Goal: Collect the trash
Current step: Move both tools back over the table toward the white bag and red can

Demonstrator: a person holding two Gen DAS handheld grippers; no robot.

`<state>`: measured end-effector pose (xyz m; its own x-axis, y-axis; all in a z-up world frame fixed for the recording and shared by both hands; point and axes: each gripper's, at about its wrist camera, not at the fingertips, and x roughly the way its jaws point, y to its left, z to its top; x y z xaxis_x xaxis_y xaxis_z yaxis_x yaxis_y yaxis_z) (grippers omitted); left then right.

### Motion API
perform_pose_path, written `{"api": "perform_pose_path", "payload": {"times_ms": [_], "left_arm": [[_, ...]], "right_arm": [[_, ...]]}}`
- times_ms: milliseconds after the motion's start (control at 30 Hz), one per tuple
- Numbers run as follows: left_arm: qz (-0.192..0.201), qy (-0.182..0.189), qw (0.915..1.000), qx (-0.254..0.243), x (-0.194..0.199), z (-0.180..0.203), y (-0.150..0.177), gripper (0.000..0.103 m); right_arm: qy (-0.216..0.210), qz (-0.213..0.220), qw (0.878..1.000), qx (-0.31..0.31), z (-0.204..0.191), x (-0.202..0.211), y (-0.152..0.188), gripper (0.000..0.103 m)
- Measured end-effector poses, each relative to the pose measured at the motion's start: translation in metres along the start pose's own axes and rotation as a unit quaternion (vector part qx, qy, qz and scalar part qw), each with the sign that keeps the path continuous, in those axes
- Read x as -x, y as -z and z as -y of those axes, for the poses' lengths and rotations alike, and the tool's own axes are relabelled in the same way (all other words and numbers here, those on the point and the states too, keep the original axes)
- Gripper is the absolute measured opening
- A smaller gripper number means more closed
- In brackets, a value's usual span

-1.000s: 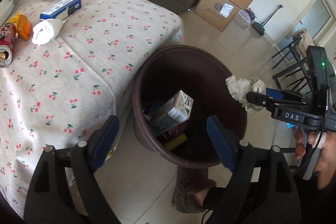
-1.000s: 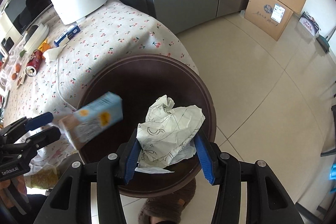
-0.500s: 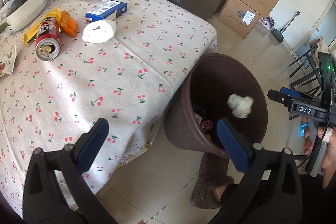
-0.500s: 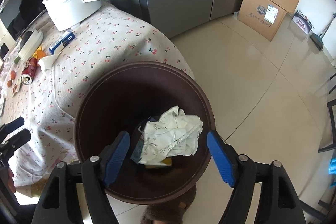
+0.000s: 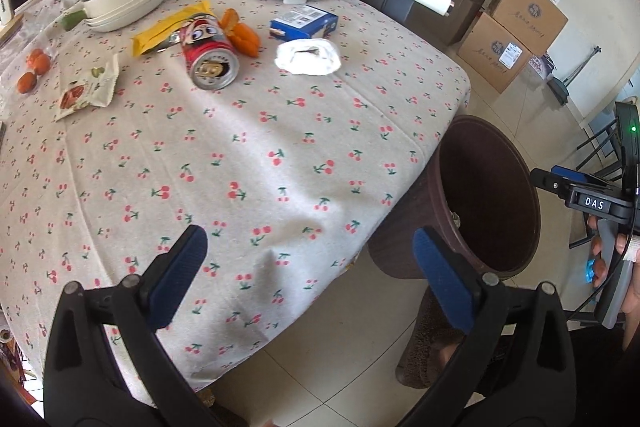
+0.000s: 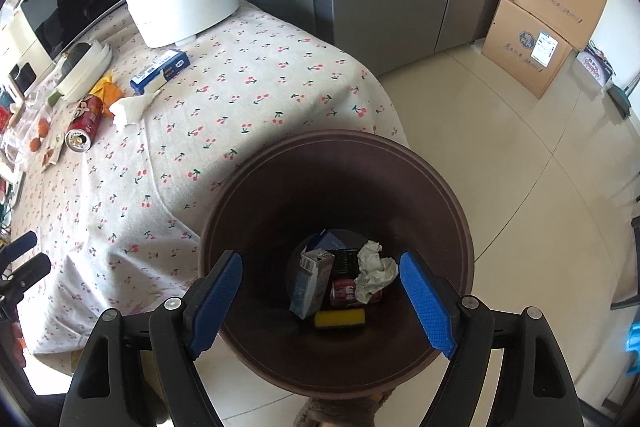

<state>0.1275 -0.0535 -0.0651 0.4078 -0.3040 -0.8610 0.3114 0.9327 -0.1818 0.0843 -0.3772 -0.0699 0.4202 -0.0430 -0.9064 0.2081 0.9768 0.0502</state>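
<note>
In the left wrist view the left hand-held gripper (image 5: 308,267) hangs spread and empty over the lower part of the cherry-print table (image 5: 248,163), with the trash well apart in the upper left: one yellow wrapper (image 5: 172,27), one red can (image 5: 210,57) on its side, one snack packet (image 5: 88,89), then one white tissue wad (image 5: 308,57) and one blue box (image 5: 304,23) toward the centre. The brown bin (image 5: 488,195) stands at the right, beside the table edge. In the right wrist view the right hand-held gripper (image 6: 320,299) is spread, its jaws opening with nothing pinched, directly above the bin, which holds one carton (image 6: 312,283), one red can, one crumpled paper (image 6: 374,271) and one yellow sponge (image 6: 340,318).
</note>
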Motion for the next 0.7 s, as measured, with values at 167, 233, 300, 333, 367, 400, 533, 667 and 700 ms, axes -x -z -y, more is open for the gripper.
{"api": "perform_pose_path", "payload": {"times_ms": [167,233,300,333,367,400,533,667,700], "left_arm": [[0.008,-0.010,0.9997,0.020,0.013,-0.028,0.007,0.102],[0.010,-0.017,0.9994,0.028,0.017,-0.038,0.010,0.102],[0.012,-0.025,0.9990,0.035,0.020,-0.049,0.012,0.102],[0.012,-0.029,0.9987,0.039,0.022,-0.053,0.013,0.102],[0.013,-0.032,0.9985,0.043,0.023,-0.058,0.014,0.102],[0.013,-0.035,0.9982,0.046,0.024,-0.063,0.015,0.102],[0.015,-0.042,0.9973,0.058,0.030,-0.079,0.018,0.102],[0.019,-0.048,0.9961,0.071,0.037,-0.095,0.020,0.102],[0.020,-0.050,0.9958,0.075,0.038,-0.099,0.021,0.102]], "right_arm": [[-0.002,0.001,1.000,0.010,-0.018,0.000,-0.003,0.083],[-0.003,0.001,1.000,0.013,-0.026,0.000,-0.004,0.083],[-0.006,0.002,1.000,0.018,-0.035,0.000,-0.006,0.083],[-0.007,0.003,1.000,0.020,-0.040,0.000,-0.007,0.083],[-0.009,0.003,1.000,0.023,-0.045,0.001,-0.008,0.083],[-0.011,0.004,1.000,0.027,-0.051,0.001,-0.009,0.083],[-0.009,0.010,0.998,0.053,-0.080,0.001,-0.014,0.090],[-0.015,0.016,0.997,0.071,-0.110,0.001,-0.019,0.096],[-0.019,0.017,0.997,0.074,-0.116,0.001,-0.020,0.097]]}}
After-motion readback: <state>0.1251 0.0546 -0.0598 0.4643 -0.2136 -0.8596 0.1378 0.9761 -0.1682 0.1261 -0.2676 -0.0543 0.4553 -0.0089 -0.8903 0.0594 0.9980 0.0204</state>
